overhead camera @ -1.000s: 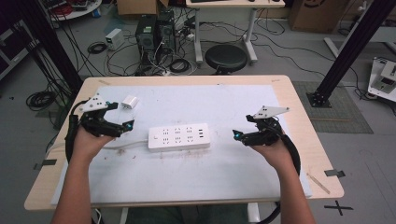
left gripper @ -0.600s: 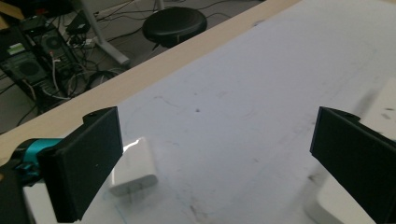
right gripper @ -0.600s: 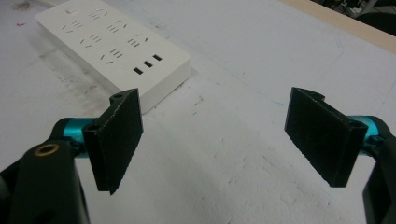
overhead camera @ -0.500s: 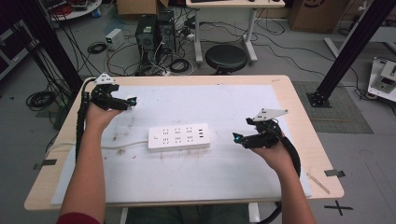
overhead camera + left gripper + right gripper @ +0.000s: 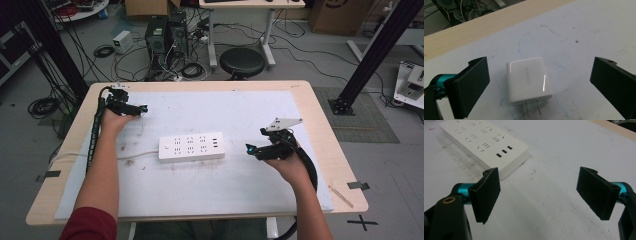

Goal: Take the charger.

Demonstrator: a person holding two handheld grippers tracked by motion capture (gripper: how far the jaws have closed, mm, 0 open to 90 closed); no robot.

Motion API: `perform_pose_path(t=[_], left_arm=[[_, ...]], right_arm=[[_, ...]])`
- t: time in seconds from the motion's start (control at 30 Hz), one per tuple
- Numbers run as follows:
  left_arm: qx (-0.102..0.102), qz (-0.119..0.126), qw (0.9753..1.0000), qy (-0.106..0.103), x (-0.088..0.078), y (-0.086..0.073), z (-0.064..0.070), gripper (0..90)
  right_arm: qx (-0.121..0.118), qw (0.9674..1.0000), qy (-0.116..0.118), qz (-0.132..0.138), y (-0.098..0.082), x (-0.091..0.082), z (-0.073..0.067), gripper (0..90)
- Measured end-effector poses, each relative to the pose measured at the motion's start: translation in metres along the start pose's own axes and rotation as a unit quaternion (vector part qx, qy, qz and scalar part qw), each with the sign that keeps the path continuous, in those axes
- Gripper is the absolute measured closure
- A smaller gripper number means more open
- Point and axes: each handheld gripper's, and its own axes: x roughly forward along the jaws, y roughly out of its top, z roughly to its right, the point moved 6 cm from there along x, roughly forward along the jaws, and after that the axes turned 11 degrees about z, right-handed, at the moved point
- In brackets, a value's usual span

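Left gripper view: the left gripper's (image 5: 537, 87) wide fingers bracket the charger (image 5: 528, 80); lower squarely, then pinch its flat sides, clear of its prongs.

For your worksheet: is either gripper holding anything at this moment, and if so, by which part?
Nothing is held. The left gripper is open, its jaws either side of the white charger without touching it. The right gripper is open over bare table.

In the left gripper view the white charger (image 5: 529, 80) has its two prongs cut off by the bottom edge, and its grey lettering is too blurred to read. In the right gripper view the power strip (image 5: 484, 145) runs off the top left.
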Motion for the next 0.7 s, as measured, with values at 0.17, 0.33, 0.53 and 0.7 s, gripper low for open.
perform_pose_path(t=[0.17,0.33,0.53,0.7], left_arm=[[-0.009,-0.005,0.9999,0.004,0.007,-0.008,-0.004,2.5],[-0.021,-0.016,0.9996,0.014,0.013,-0.015,-0.007,2.5],[-0.014,-0.019,0.9997,0.012,0.015,-0.017,-0.006,13.3],[-0.016,-0.022,0.9995,0.013,0.017,-0.02,-0.007,18.3]], right_arm=[[-0.002,0.9999,0.0,-0.01,-0.002,0.006,-0.002,19.6],[-0.002,0.9999,0.0,-0.011,-0.002,0.008,-0.003,19.6],[-0.001,0.9999,0.0,-0.012,-0.002,0.009,-0.003,19.6],[-0.002,0.9999,0.0,-0.013,-0.003,0.009,-0.003,19.6]])
